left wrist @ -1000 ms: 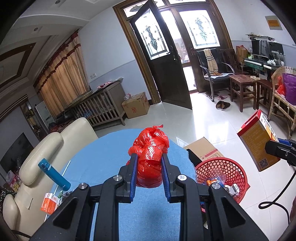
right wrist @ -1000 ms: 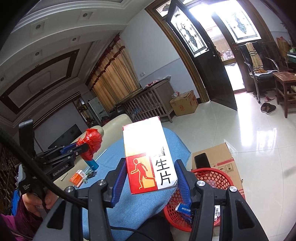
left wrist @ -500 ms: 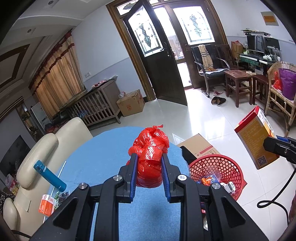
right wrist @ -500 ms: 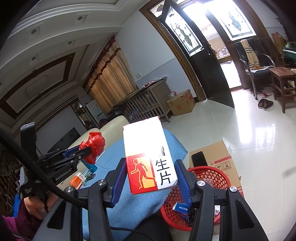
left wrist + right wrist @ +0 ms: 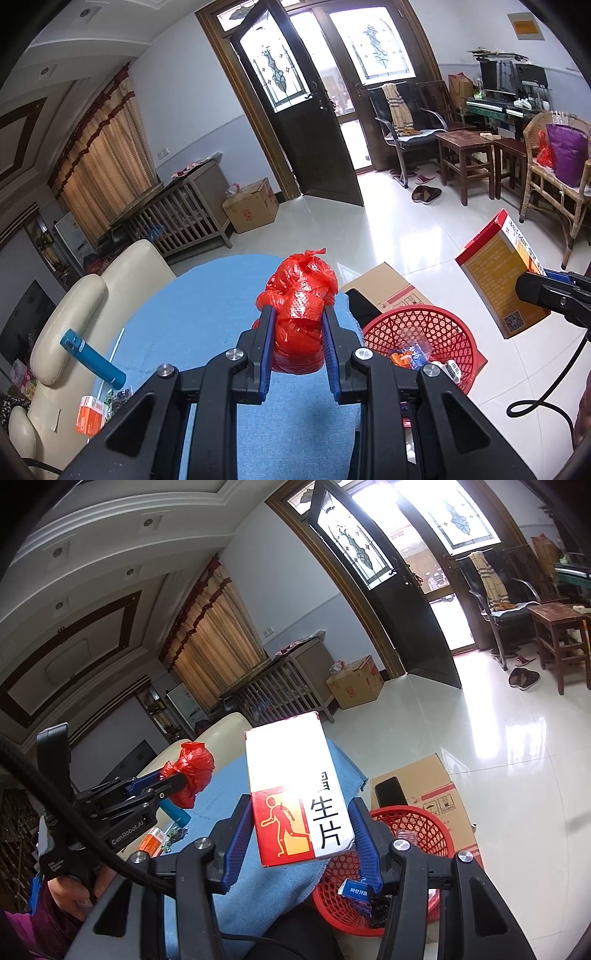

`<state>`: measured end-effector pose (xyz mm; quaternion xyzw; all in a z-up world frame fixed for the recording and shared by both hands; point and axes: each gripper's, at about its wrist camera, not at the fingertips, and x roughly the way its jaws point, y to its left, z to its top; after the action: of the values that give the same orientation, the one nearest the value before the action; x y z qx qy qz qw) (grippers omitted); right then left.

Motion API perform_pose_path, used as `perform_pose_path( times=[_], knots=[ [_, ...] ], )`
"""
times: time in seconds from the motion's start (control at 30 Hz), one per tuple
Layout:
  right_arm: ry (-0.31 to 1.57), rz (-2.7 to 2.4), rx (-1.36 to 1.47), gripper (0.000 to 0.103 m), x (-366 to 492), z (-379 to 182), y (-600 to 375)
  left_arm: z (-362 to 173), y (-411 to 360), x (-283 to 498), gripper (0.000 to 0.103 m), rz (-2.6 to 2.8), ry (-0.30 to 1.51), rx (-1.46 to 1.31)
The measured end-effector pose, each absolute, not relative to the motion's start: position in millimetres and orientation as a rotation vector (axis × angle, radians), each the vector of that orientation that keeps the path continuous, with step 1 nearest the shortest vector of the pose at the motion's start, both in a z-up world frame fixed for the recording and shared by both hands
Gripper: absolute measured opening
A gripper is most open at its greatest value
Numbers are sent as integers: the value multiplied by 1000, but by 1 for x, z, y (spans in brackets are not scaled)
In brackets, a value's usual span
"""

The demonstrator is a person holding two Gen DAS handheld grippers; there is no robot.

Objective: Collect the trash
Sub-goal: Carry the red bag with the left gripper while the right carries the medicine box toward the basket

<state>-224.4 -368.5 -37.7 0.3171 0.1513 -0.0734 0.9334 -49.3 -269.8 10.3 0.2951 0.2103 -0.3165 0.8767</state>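
Wide bare stretch of blue cloth-covered table [image 5: 192, 317] lies ahead, clear to its far edge. Left edge is cluttered: a blue cylindrical bottle [image 5: 94, 360] and a small orange carton [image 5: 89, 413]. Right, the red plastic mesh basket [image 5: 421, 332] gapes on the floor, a brown cardboard box [image 5: 388, 286] just behind.

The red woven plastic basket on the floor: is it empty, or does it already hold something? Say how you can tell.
Not empty. The red woven plastic basket already holds small packets and wrappers, visible inside it below the rim.

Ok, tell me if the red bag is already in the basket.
No: the red bag is clamped in the left gripper above the blue table, beside the red basket.
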Motion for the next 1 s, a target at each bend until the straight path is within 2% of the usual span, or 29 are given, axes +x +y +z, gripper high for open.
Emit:
perform_pose_path(
  times=[1.0],
  knots=[
    [312, -183, 716, 55, -227, -42, -374, -3, -290, -57, 26, -714, 437, 679]
  ],
)
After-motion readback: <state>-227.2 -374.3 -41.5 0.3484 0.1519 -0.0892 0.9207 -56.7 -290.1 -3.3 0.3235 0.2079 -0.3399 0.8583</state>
